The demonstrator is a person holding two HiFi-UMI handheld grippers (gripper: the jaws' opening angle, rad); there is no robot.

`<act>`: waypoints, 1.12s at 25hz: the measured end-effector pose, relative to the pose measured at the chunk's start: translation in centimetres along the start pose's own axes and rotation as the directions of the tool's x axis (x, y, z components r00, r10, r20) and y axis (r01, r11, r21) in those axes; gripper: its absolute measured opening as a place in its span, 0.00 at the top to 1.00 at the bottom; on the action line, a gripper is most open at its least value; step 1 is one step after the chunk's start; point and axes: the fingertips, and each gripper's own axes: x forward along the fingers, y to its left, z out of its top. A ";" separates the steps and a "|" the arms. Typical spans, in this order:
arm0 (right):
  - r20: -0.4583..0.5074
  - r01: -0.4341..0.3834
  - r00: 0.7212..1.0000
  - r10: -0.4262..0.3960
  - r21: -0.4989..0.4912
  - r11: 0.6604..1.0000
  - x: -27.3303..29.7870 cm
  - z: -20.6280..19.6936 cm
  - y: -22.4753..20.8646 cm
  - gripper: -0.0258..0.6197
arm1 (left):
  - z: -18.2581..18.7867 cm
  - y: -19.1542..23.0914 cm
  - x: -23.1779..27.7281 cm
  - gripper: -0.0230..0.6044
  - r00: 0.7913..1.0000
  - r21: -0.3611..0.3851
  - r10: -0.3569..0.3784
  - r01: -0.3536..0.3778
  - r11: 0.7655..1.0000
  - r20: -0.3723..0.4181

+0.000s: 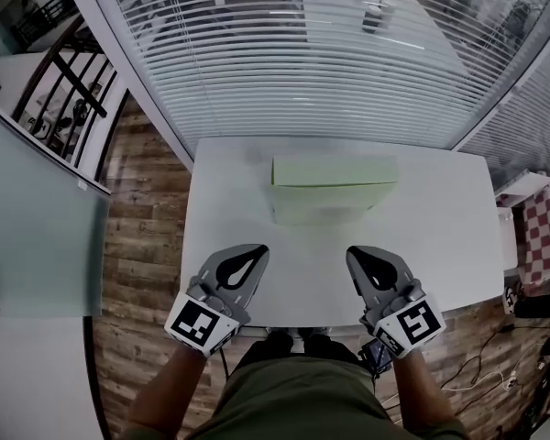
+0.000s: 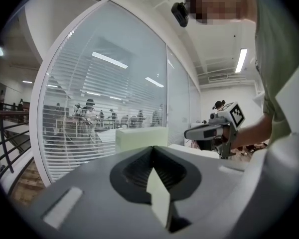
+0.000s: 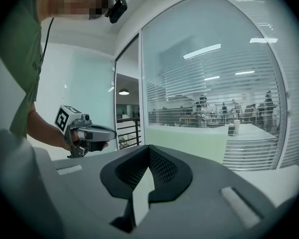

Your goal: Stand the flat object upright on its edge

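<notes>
Holding both tools low over the near edge of the white counter [image 1: 445, 246], you have the left gripper [image 1: 256, 252] and the right gripper [image 1: 356, 254] side by side, well apart and angled slightly toward each other. On each, the fingers are clenched tight together with nothing between them; each gripper's own view shows the dark ribbed pads meeting in a single seam. The pale green flat box [image 1: 334, 191] sits at the middle of the counter, beyond both grippers and touched by neither. Its long side runs across your view. A narrow face is turned up and a broader face is toward you, so it appears to stand on a long edge. Behind it, a glass wall with slatted blinds [image 1: 302, 53] runs along the counter's far side.
</notes>
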 end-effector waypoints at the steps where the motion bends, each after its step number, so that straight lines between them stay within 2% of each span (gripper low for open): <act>1: -0.007 -0.014 1.000 0.014 0.004 1.000 -0.2 -0.3 -0.3 0.94 | -0.6 -0.1 0.2 0.96 1.000 0.003 0.015 -0.015 1.000 -0.011; 3: -0.020 -0.039 0.999 0.039 0.012 0.999 -0.9 -1.0 -1.0 0.94 | -1.7 -0.7 0.6 0.96 0.999 0.002 0.043 -0.043 0.999 -0.029; 11: -0.021 -0.099 0.995 0.099 0.011 0.995 -2.7 -1.3 -3.6 0.94 | -2.2 -3.2 2.1 0.96 0.992 -0.009 0.113 -0.113 0.994 -0.051; 20: -0.034 -0.126 0.991 0.126 0.016 0.992 -4.3 -2.1 -5.6 0.94 | -1.6 -4.9 3.8 0.96 0.988 0.010 0.143 -0.143 0.990 -0.060; 24: -0.031 -0.140 0.990 0.140 0.011 0.990 -4.2 -1.9 -5.8 0.94 | -1.2 -5.1 4.3 0.96 0.988 -0.008 0.146 -0.147 0.989 -0.053; 28: -0.034 -0.156 0.987 0.156 0.002 0.988 -4.1 -1.9 -5.4 0.94 | -1.5 -5.0 4.2 0.96 0.986 0.005 0.158 -0.158 0.987 -0.050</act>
